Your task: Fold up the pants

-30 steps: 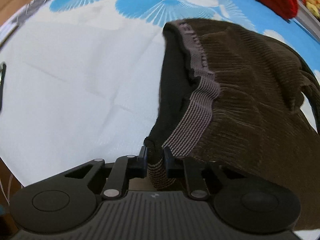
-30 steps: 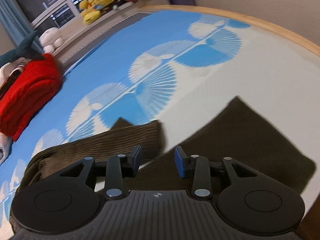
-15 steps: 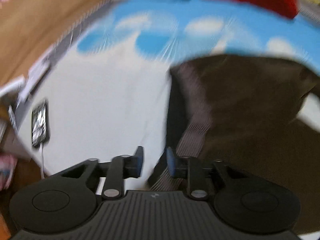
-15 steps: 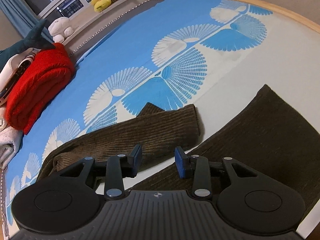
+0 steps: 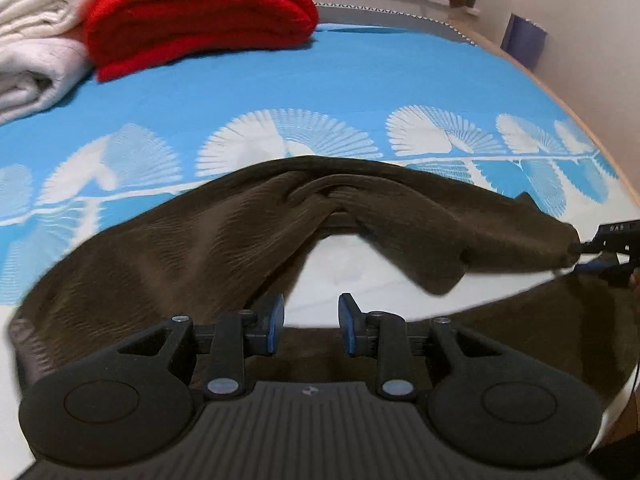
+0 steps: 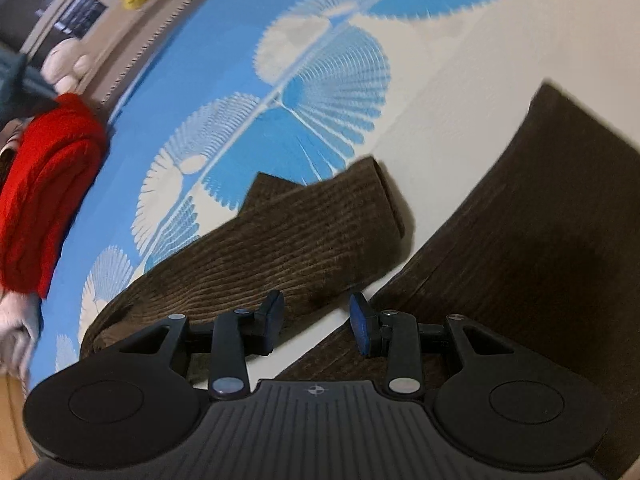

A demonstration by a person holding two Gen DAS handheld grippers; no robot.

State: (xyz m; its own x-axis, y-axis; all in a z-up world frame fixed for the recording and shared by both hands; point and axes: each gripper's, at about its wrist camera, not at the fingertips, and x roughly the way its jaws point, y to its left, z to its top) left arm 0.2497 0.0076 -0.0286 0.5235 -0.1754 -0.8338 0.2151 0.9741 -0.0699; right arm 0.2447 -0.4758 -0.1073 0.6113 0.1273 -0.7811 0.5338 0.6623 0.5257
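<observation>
Lying across the near half of the bed [image 5: 360, 80], the brown pants [image 5: 200, 248] run from the left edge to the right, legs split with bare white sheet between them. Folded white towels [image 5: 32, 60] and a red blanket [image 5: 200, 12] crowd the far left corner; the blue middle is wide open. Left gripper [image 5: 311, 328] hovers with jaws apart, nothing in them, over that bare gap. Right gripper [image 6: 316, 322] is likewise parted and empty, just above the near leg's hem edge.
</observation>
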